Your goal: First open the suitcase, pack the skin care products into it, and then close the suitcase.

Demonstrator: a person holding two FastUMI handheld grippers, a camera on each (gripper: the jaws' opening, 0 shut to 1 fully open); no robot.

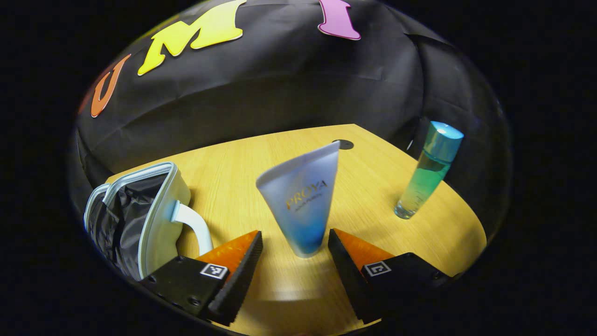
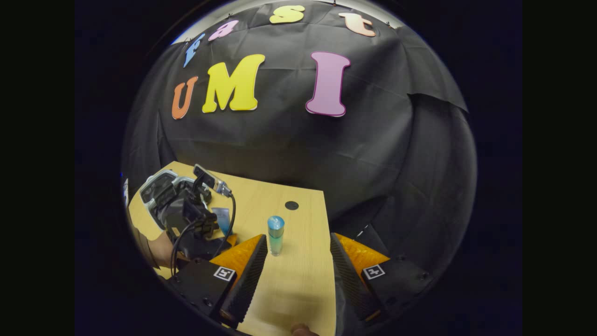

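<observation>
Left gripper view looks over a wooden table (image 1: 373, 186) toward the black cloth wall. The left gripper (image 1: 295, 254) is released, its two fingers spread wide, and a frosted blue tube (image 1: 303, 200) stands between them on its cap end, leaning a little, with a gap on each side, so neither finger touches it. To the left of the tube, near the table edge, the small pale suitcase (image 1: 161, 219) stands open; its dark lining shows inside the zipper rim, and its curved handle points toward the tube. To the right and farther back, a tall bottle (image 1: 426, 175) with green liquid and a blue cap stands upright near the table edge, well apart from the tube. A small dark round hole (image 1: 345, 144) lies in the table top near its far corner. Right gripper view shows the right gripper (image 2: 298, 266) also released, with its fingers wide apart above the table, grasping nothing. The bottle (image 2: 275, 234) stands just ahead of its left finger, not touched. Farther to the left, the other gripper with its cable is seen over the tube, and the suitcase (image 2: 154, 186) is behind it.
</observation>
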